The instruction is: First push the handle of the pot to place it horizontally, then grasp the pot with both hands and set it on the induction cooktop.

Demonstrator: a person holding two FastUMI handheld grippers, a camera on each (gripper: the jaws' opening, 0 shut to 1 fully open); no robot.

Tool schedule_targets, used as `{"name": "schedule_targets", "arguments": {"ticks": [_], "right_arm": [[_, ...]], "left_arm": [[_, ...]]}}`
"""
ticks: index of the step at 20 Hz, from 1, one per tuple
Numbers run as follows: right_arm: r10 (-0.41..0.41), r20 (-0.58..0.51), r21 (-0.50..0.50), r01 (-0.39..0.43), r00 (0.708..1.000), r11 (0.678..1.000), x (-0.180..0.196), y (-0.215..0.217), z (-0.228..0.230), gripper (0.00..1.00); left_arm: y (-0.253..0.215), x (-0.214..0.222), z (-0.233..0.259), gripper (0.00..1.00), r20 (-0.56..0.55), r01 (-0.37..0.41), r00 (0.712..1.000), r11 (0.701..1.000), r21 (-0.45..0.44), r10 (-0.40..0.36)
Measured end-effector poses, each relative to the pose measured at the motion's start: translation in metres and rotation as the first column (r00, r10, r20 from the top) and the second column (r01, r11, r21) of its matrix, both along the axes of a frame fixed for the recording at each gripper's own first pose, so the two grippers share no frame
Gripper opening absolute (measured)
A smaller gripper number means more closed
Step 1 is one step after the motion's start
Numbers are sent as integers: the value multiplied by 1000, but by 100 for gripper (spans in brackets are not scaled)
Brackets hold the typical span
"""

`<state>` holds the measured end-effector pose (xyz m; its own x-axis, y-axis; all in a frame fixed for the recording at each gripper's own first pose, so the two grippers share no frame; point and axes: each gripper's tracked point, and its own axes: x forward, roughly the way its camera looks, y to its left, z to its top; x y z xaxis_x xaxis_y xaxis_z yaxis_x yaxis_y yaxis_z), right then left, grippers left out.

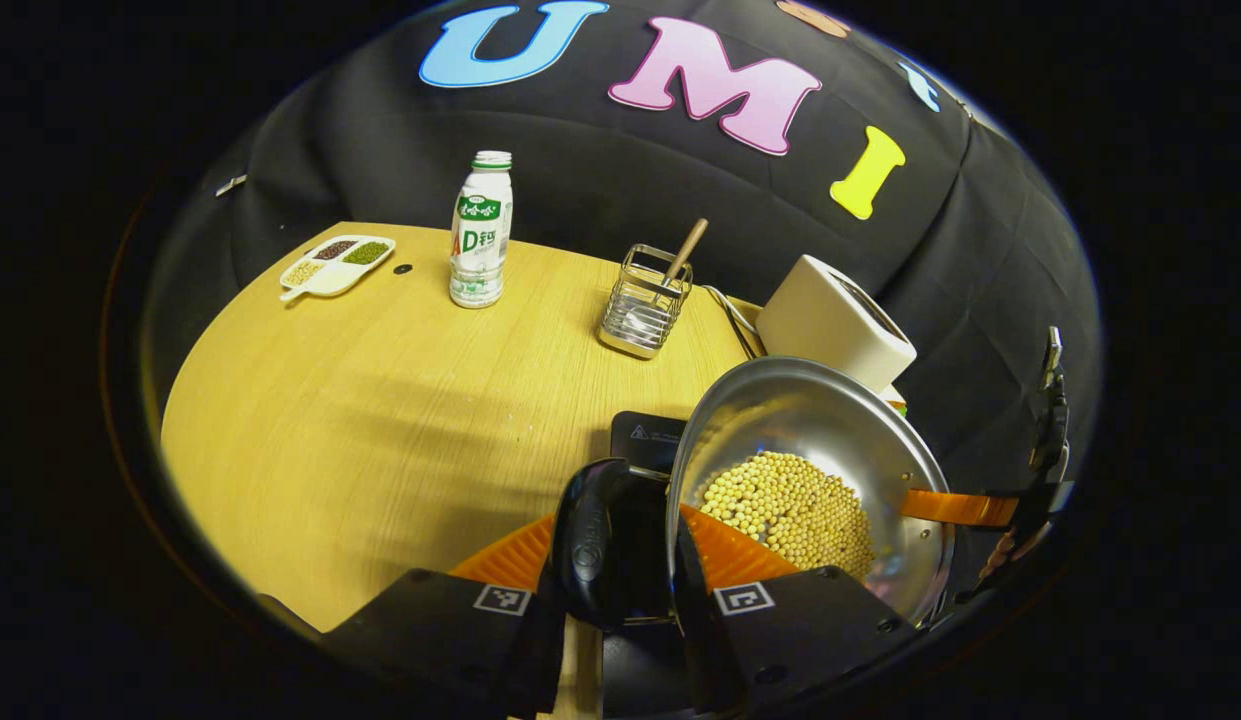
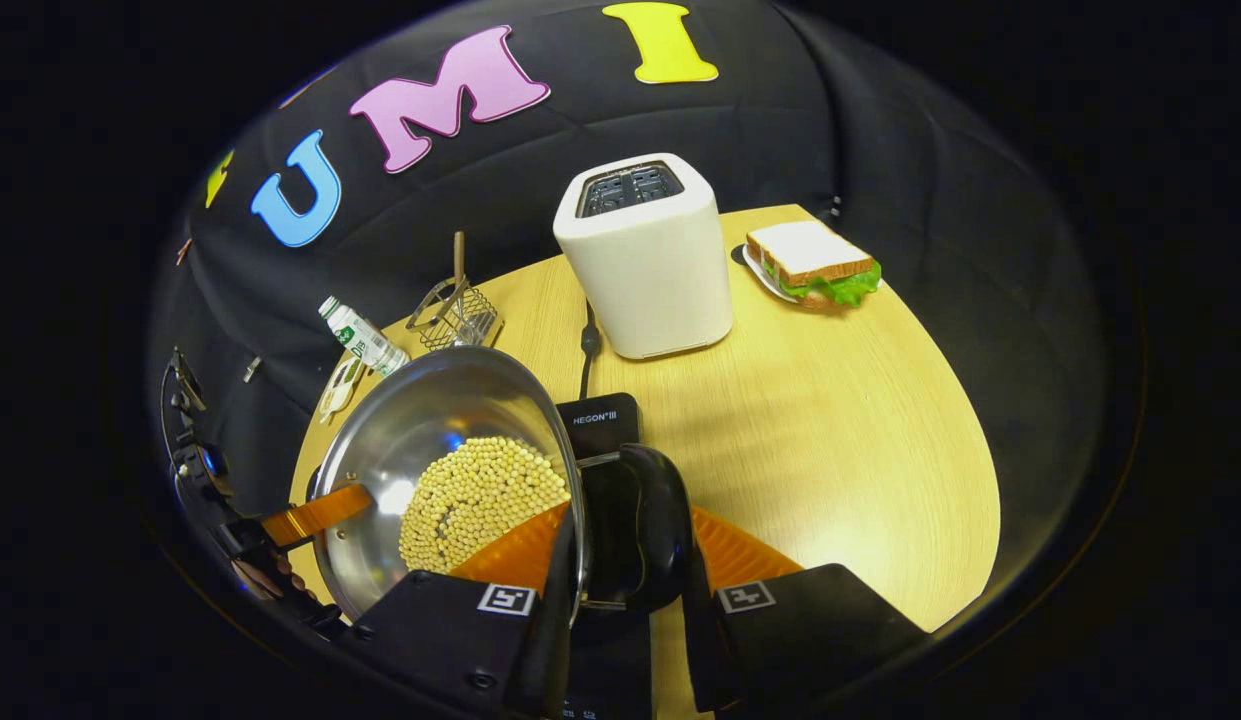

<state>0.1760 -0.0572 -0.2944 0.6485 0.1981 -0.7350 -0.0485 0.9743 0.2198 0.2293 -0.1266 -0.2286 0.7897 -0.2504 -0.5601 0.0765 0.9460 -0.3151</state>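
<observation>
A steel pot (image 1: 830, 420) holding soybeans (image 1: 790, 510) has a black side handle (image 1: 605, 540) at each end. In the left gripper view my left gripper (image 1: 620, 545) is shut on one handle, a finger on each side of it. In the right gripper view my right gripper (image 2: 620, 545) is shut on the opposite handle (image 2: 640, 530) of the pot (image 2: 430, 440). Just beyond the pot, a corner of the black induction cooktop (image 1: 645, 435) (image 2: 600, 422) peeks out from under it. I cannot tell whether the pot touches the cooktop. Across the pot, the right gripper (image 1: 1030, 500) and the left gripper (image 2: 240, 535) face each other.
On the round wooden table (image 1: 380, 420) stand a drink bottle (image 1: 480, 235), a wire holder (image 1: 645, 305) with a wooden-handled tool, and a divided dish of beans (image 1: 338, 265). A white toaster (image 2: 645, 260) sits behind the cooktop, a sandwich (image 2: 810, 262) on a plate to its right.
</observation>
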Motion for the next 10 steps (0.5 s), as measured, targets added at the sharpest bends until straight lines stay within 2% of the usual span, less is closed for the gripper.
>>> {"name": "schedule_targets", "arguments": {"ticks": [5,6,7,8,10], "right_arm": [[8,17,24,-8,1000,1000,3,-1,2,53],[11,21,25,-11,1000,1000,4,-1,2,48],[13,21,25,-14,1000,1000,4,-2,1,54],[13,22,27,-14,1000,1000,3,-3,2,55],[18,23,27,-18,1000,999,2,-3,3,51]], "left_arm": [[0,0,-1,52,-6,-10,1000,1000,-16,10],[0,0,-2,54,-11,-11,1000,1000,-15,11],[0,0,-2,55,-13,-13,1000,1000,-12,13],[1,0,-3,56,-18,-18,1000,1000,-7,18],[1,0,-4,57,-31,-21,999,1000,-4,21]]}}
